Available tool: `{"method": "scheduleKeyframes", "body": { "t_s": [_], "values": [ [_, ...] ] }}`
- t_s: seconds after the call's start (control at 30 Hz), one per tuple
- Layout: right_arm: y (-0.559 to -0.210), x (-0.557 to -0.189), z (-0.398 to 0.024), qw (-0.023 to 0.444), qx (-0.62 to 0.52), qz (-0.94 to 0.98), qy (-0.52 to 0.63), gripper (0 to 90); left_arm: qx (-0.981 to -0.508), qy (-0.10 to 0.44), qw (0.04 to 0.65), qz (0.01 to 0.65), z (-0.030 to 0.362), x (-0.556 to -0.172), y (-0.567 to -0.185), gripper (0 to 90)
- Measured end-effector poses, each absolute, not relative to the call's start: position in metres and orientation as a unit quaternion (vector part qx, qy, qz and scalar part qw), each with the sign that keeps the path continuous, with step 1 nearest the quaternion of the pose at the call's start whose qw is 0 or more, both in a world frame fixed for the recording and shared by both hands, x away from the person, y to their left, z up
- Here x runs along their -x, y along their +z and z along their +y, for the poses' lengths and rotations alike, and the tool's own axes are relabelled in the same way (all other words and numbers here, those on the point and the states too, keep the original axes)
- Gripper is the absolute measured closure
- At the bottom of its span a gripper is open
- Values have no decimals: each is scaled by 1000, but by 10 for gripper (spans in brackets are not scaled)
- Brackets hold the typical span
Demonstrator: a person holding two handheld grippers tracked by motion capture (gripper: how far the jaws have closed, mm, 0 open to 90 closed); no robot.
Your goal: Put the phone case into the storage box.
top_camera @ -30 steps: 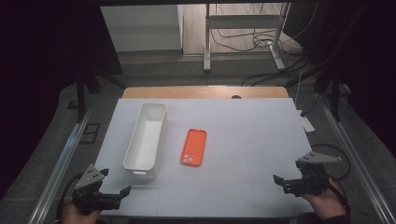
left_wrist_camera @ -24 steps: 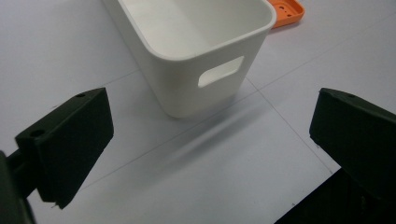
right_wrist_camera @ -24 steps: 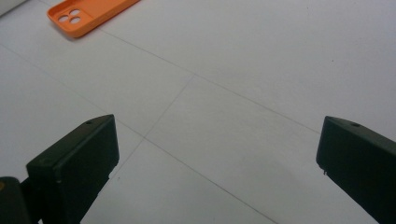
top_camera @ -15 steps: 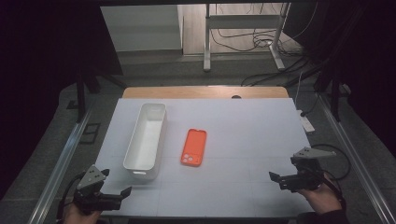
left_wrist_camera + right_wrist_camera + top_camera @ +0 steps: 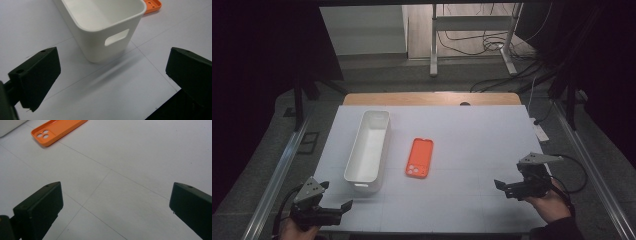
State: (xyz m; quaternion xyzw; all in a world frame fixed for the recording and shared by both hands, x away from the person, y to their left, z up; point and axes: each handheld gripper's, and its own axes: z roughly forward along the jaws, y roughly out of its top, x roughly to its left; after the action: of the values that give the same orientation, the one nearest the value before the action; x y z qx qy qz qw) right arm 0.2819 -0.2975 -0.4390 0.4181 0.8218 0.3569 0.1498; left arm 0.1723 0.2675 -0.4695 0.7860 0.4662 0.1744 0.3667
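On the white counter [image 5: 462,150] a long white bin [image 5: 368,150] lies lengthwise on the left half, and an orange phone case [image 5: 419,157] lies flat just to its right, apart from it, with its camera cutouts toward the person.

The left gripper [image 5: 343,207] is at the near left corner of the counter, held low in the person's left hand [image 5: 294,231], which comes in from the bottom edge. It points to the right and a little forward, roughly level with the counter top. Its fingers stand wide apart with nothing between them. In the left gripper view the near end wall of the bin [image 5: 110,37], with its slot handle, stands ahead between the two fingers [image 5: 35,80], near but not touching, and a corner of the phone case [image 5: 152,5] shows beyond it.

The right gripper [image 5: 501,186] is over the near right part of the counter, held in the person's right hand [image 5: 552,205], whose dark sleeve enters at the bottom right. It points left toward the middle of the counter, its grey plate on top. Its fingers are also spread wide and hold nothing. In the right gripper view bare counter lies between the fingers [image 5: 40,210], and the phone case [image 5: 58,131] lies well ahead at the upper left, inner side up, well apart from them.
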Motion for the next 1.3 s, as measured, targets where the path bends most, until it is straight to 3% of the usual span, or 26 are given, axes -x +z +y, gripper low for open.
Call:
{"method": "scheduleKeyframes", "body": {
  "t_s": [1.3],
  "values": [
    [-440,-317,-261,145,-393,840,345,0,-785,178,369,464,268,-171,-469,4]
  ]
}}
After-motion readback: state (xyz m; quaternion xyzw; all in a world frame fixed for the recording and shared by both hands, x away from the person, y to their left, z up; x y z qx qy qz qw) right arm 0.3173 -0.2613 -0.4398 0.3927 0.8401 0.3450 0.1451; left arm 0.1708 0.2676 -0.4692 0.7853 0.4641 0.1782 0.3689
